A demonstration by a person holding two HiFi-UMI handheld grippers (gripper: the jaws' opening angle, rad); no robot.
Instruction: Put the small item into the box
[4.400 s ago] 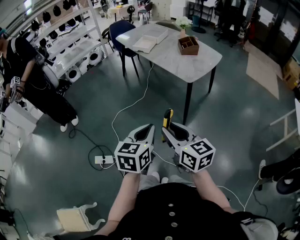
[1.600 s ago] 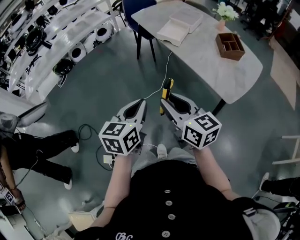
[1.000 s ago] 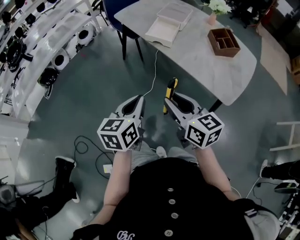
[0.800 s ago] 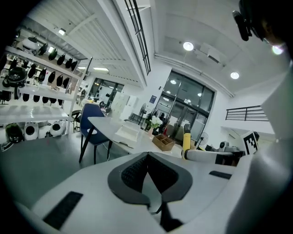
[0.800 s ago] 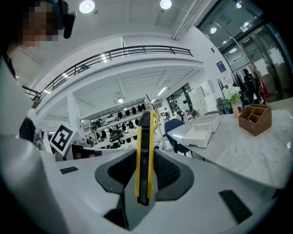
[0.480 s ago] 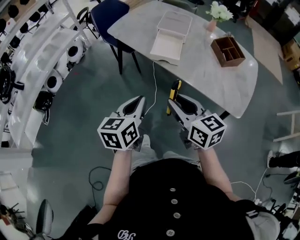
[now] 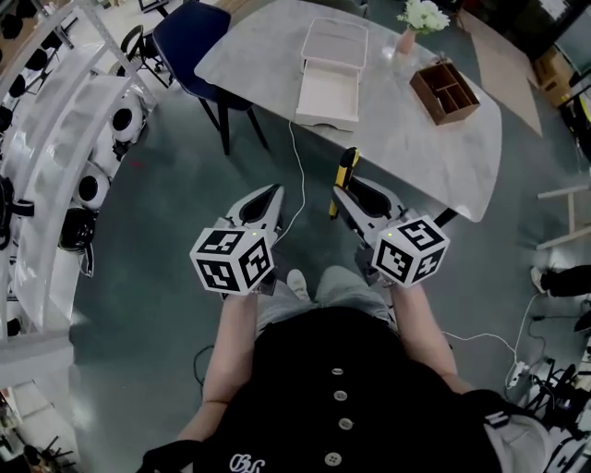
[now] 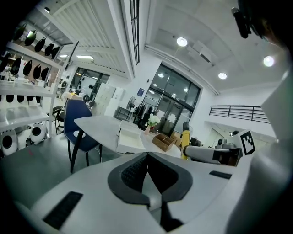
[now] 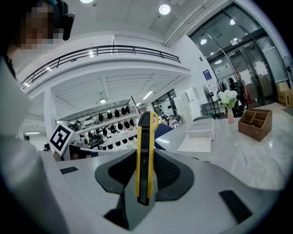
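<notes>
The right gripper (image 7: 345, 191) is clamped on the yellow utility knife (image 7: 343, 175), its jaws held partly apart by the knife's body. In the right gripper view the knife (image 9: 144, 137) stands upright between the dark pads with its upper end poking out past the tips, just as it did in every earlier head view. The left gripper (image 7: 273, 192) is empty, and in its own view the jaws (image 8: 147, 155) meet with nothing between them. What differs is the setting around the two grippers. A few seconds ago the marble table (image 7: 249, 65) lay well off at the top of the head view, with a second person standing at the left edge. Now that person is out of the picture and the table fills the upper part of the view. Its near edge is just beyond the gripper tips. The open white box (image 7: 326, 117) lies on the table ahead of the knife, not touching it, with a second white tray (image 7: 334, 42) right behind it. A wooden organiser (image 7: 444, 91) and a vase of flowers (image 7: 411, 28) stand further right. A blue chair (image 7: 189, 32) sits at the table's left end.
</notes>
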